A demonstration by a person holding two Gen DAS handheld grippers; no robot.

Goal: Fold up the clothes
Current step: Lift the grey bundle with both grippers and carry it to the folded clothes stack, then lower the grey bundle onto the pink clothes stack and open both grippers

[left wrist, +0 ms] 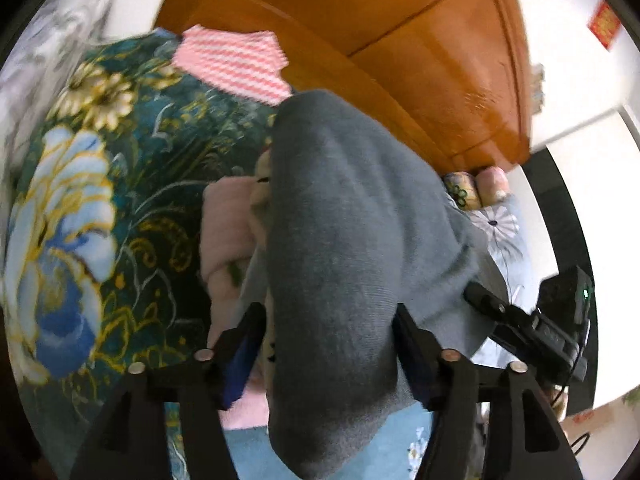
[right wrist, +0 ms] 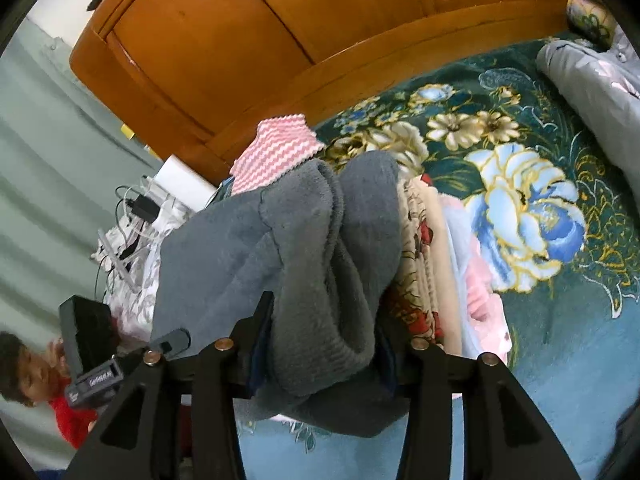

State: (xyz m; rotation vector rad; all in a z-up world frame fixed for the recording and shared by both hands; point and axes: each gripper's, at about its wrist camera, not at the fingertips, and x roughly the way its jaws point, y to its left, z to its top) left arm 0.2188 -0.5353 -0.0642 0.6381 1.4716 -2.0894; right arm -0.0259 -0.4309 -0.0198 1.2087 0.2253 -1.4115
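A grey knitted garment (left wrist: pixel 340 240) is bunched and held up over the bed. My left gripper (left wrist: pixel 326 320) is shut on a thick fold of it. My right gripper (right wrist: pixel 324 312) is shut on another bunched part of the same grey garment (right wrist: pixel 320 248). Under and beside it lies a stack of folded clothes: a pink piece (left wrist: pixel 224 232) and a beige floral piece (right wrist: pixel 420 248). A folded pink-and-white striped cloth (left wrist: pixel 236 64) lies near the headboard and also shows in the right wrist view (right wrist: pixel 276 152).
The bed has a dark green floral blanket (right wrist: pixel 520 208). An orange wooden headboard (left wrist: pixel 400 40) stands behind. A grey quilt (right wrist: pixel 592 80) lies at the far right. Cables and a white box (right wrist: pixel 176 184) sit beside the bed. The other gripper (left wrist: pixel 520 332) is visible at the right.
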